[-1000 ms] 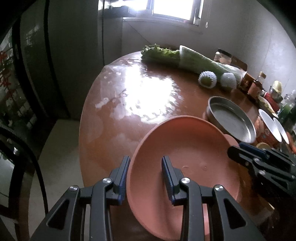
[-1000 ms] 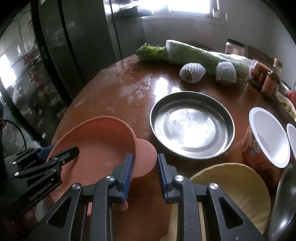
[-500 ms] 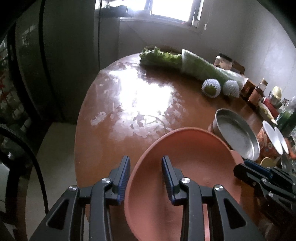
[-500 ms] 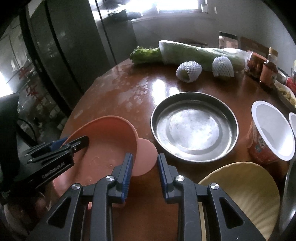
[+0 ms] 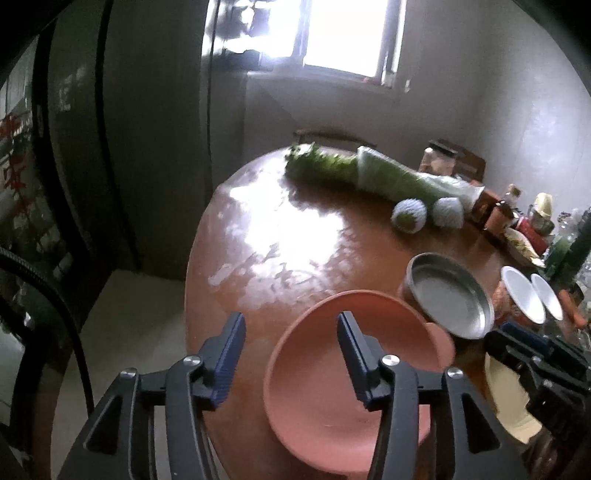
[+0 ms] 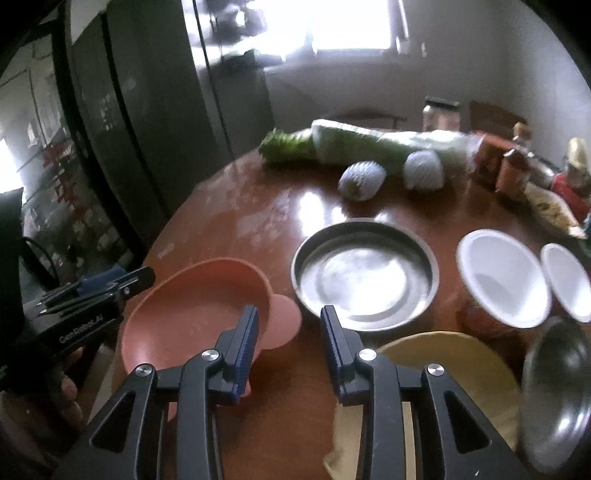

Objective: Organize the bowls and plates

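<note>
A round, glossy brown table (image 5: 280, 236) stands before a bright window (image 5: 347, 33); dark glass doors fill the left side. All places below are given relative to the pink bowl (image 5: 332, 384), which sits at the table's near edge.

Writing: the body of my left gripper (image 6: 110, 284), seen from the right wrist, bears white lettering that appears to read "GenRobot.AI". No other label can be read.

My left gripper (image 5: 291, 354) has just been opening; its jaws are spread, the right finger (image 5: 354, 354) above the bowl's hollow and the left outside its rim, neither pad pressing on it. My right gripper (image 6: 288, 350) has likewise just been opening; its jaws stand apart above the bowl's small pink ear-shaped handle (image 6: 282, 321) with nothing pinched.

Just right of the bowl lies a yellow plate (image 6: 454, 354), and beyond that a steel bowl's rim (image 6: 557, 387). Behind the pink bowl, close to its handle, sits an empty steel dish (image 6: 364, 273). Farther right stand two white-lined cups (image 6: 502, 273), both apparently empty. Well beyond lie two foam-netted fruits (image 6: 362, 181) and a wrapped green vegetable (image 6: 369, 147), with jars (image 6: 513, 166) at far right.
</note>
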`<move>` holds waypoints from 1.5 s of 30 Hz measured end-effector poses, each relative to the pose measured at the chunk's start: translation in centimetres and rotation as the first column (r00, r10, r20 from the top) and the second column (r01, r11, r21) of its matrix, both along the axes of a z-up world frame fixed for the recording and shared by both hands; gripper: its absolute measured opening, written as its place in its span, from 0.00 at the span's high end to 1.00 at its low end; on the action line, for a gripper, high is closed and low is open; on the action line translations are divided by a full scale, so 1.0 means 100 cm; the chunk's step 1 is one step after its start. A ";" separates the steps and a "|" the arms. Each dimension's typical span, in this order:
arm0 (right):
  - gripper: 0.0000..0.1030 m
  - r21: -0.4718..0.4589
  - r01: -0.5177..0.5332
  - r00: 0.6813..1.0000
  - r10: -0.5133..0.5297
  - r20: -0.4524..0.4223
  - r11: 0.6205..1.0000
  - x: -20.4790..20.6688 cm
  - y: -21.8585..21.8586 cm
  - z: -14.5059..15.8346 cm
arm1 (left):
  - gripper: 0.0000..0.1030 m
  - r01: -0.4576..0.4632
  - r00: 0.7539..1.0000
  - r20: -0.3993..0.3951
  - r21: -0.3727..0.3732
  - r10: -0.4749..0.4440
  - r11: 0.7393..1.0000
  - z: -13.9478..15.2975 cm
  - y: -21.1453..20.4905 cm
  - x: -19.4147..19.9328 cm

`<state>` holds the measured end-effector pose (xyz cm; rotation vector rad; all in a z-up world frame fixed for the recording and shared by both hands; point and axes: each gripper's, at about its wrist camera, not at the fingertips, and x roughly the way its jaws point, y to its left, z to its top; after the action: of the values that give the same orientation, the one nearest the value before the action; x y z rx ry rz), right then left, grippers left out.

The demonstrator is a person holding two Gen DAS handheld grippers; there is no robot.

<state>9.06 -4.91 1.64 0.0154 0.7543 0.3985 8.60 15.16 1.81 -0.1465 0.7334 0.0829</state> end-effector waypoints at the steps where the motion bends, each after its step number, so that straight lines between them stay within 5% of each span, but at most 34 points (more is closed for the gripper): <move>1: 0.65 0.004 0.014 1.000 -0.014 0.017 1.000 -0.006 -0.007 0.006 | 0.48 0.007 1.000 0.007 0.001 -0.007 1.000 0.003 -0.004 -0.003; 10: 0.56 0.009 0.093 0.991 -0.093 0.099 0.996 -0.047 -0.053 0.028 | 0.46 0.116 0.992 0.050 0.023 -0.117 0.993 0.025 -0.062 -0.026; 22: 0.54 0.031 0.185 0.978 -0.187 0.091 0.982 -0.085 -0.114 0.024 | 0.46 0.245 0.968 0.040 0.063 -0.248 0.967 0.029 -0.130 -0.042; 45: 0.48 0.024 0.262 0.965 -0.260 -0.041 0.965 -0.105 -0.148 -0.022 | 0.39 0.332 0.938 -0.119 0.051 -0.324 0.942 -0.024 -0.170 -0.024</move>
<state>-1.47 -19.74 -0.55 0.1491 0.7723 0.1579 6.20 -1.89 -0.62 0.0501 0.8546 -0.2038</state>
